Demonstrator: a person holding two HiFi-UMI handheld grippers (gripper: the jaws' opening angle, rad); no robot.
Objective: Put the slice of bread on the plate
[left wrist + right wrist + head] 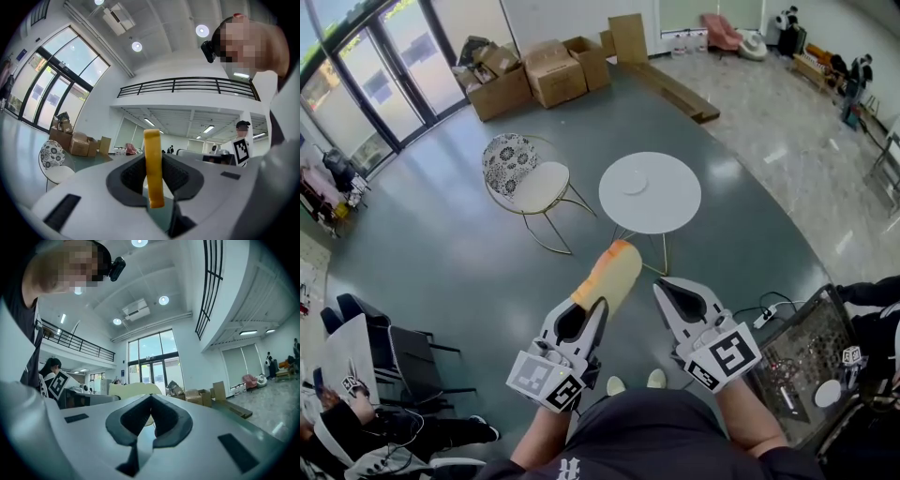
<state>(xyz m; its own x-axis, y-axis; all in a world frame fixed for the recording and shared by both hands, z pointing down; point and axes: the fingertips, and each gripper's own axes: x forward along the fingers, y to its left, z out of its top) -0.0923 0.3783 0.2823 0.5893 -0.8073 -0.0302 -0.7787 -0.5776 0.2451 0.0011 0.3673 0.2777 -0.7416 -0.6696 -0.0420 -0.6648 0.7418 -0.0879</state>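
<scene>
Colour rundown: the flat slice of bread (612,272) is pale yellow with an orange-brown crust edge. The handheld plastic left gripper (586,315) and right gripper (673,294) are light grey with black pads, and their cubes are white with black square markers. Small round table (670,202) is white, and so is the round plate (633,181). Wire chair (539,186): gold legs, cream seat, black-and-white floral back. Cardboard boxes (534,70) are brown, glossy floor (441,234) dark blue-grey.

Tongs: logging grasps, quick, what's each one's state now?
Left tongs: shut on the slice of bread.
Right tongs: shut, nothing between them.
</scene>
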